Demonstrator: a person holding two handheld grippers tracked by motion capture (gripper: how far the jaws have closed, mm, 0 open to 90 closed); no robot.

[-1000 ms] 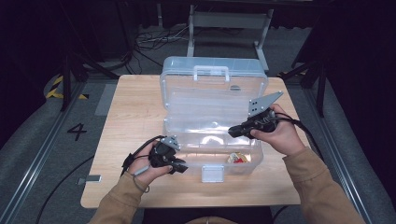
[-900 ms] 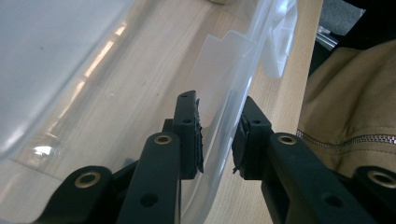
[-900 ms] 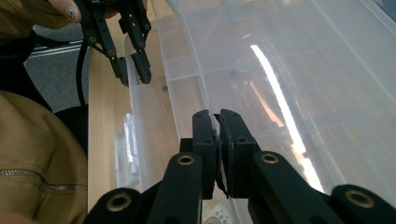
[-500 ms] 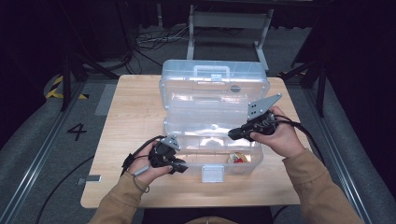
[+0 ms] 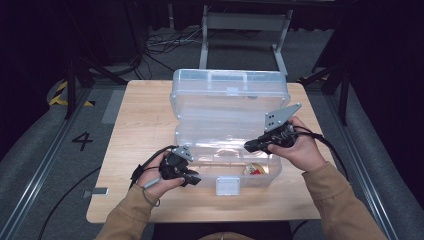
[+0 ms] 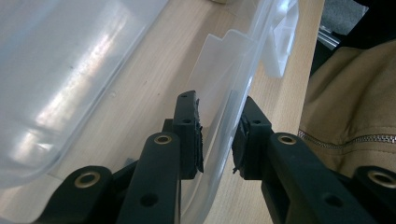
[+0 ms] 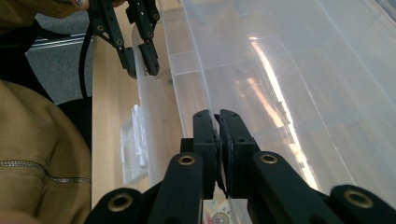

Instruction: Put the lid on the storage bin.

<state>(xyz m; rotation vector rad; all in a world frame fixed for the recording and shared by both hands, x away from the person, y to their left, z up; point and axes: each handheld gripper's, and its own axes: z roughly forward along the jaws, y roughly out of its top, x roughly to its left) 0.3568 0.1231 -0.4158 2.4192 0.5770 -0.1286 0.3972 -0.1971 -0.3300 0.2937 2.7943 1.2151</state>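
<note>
Clear plastic box (image 5: 227,107), left claw (image 6: 217,140) astride front wall, right claw (image 7: 217,140) pinching tray edge.

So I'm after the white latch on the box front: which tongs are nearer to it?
Left. The left tongs straddle the clear box's front wall just left of the latch; the right tongs are shut on a thin inner wall farther back and to the right.

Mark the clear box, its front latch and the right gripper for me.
clear box (image 5: 230,95), high view, raised lid.
front latch (image 5: 228,186), high view, white tab's face.
right gripper (image 7: 217,122), right gripper view, between the jaw tips.
</note>
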